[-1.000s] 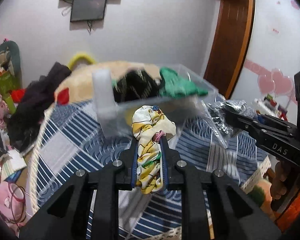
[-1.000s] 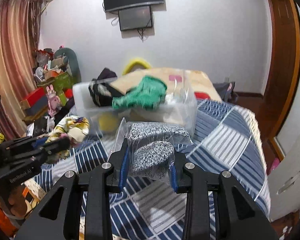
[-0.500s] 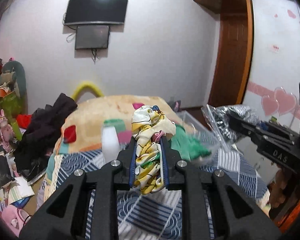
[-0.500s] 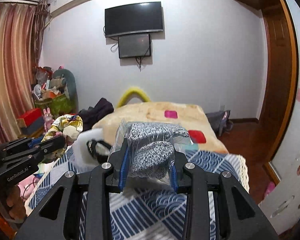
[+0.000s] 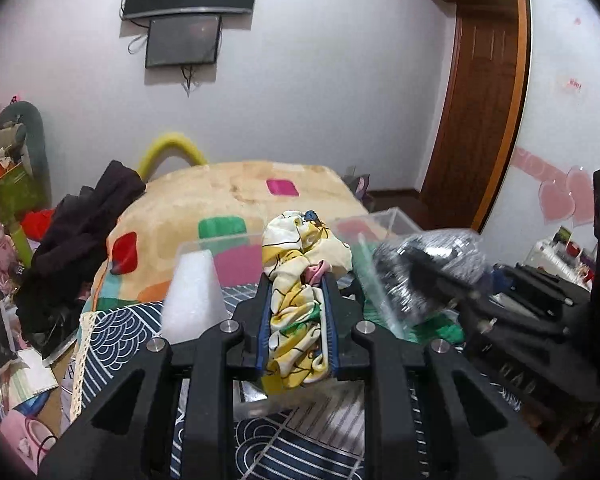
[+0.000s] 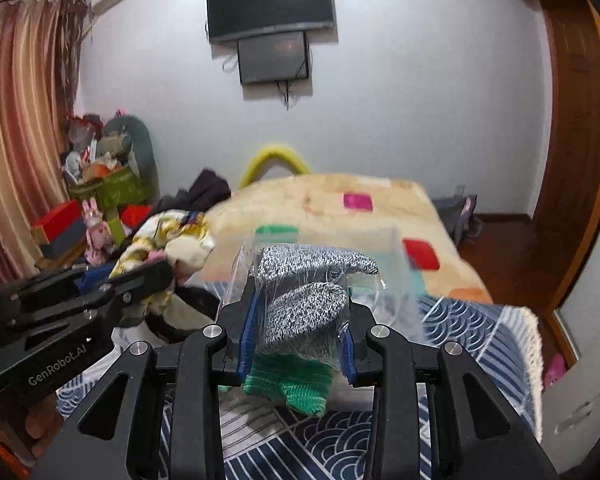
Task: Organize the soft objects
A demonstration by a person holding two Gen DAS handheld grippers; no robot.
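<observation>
Both loads up over the clear bin (image 5: 396,216) now: left gripper (image 5: 296,320) clamped on the yellow patterned cloth (image 5: 300,248), dead centre w/ the bin's far rim at 1 o'clock behind it; right gripper (image 6: 298,320) clamped on the bagged grey knit (image 6: 308,292), bin wall hazy at 12 o'clock. Already in the bin: green knit (image 6: 296,384) at 6 o'clock under the right jaws, plus sthg dark on the left side, too blurred to name. Looks like mid-task, prob. past halfway; left to do: lower both, let go inside, then check the bed for strays.
</observation>
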